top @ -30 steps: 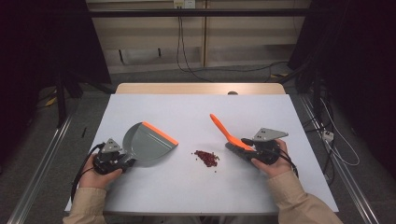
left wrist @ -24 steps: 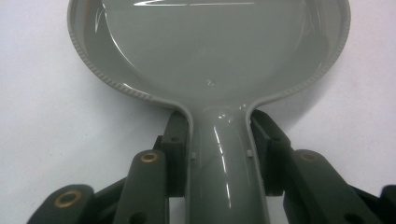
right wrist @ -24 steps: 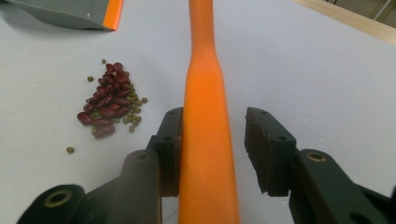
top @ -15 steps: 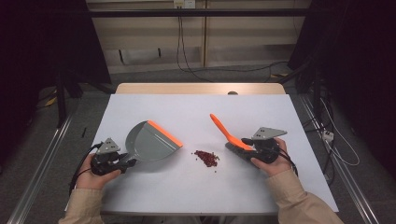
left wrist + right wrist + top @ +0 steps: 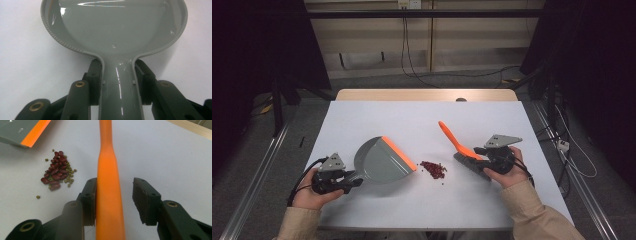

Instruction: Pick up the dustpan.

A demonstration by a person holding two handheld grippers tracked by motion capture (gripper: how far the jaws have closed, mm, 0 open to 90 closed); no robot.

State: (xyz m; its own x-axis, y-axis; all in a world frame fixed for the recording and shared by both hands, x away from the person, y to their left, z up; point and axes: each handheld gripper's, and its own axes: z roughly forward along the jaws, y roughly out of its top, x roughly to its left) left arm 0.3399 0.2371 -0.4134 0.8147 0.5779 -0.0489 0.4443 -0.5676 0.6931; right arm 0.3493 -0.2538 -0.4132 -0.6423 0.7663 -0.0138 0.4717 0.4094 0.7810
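- Hands come in at the near edge of the table (image 5: 362, 210), each holding a gripper, with the heap of beans (image 5: 433, 169) lying between them; every place below is given from that heap.
- Left gripper (image 5: 349, 183) sits near and to the left of the beans; its jaws are closed snugly on the grey handle of the dustpan (image 5: 120, 37), both pads pressed against the handle's sides in the left gripper view.
- Dustpan's scoop reaches from that handle toward the beans, its orange lip (image 5: 399, 153) just left of the heap and close to it, not touching any bean as far as the high view shows.
- Right gripper (image 5: 479, 159) is to the right of the beans, a little farther back than the left one. Its jaws have just been opening: the orange handle of the brush (image 5: 108, 195) stands between them, lying against the left pad, while a clear gap separates it from the right pad.
- Brush's grey head rests on the table right of the beans, and its orange handle slants up and away beyond them.
- Beans themselves are dark red ones mixed with small green ones, a few strays scattered beside the heap.
- Far edge of the table shows a wooden strip (image 5: 427, 95) well beyond the beans.
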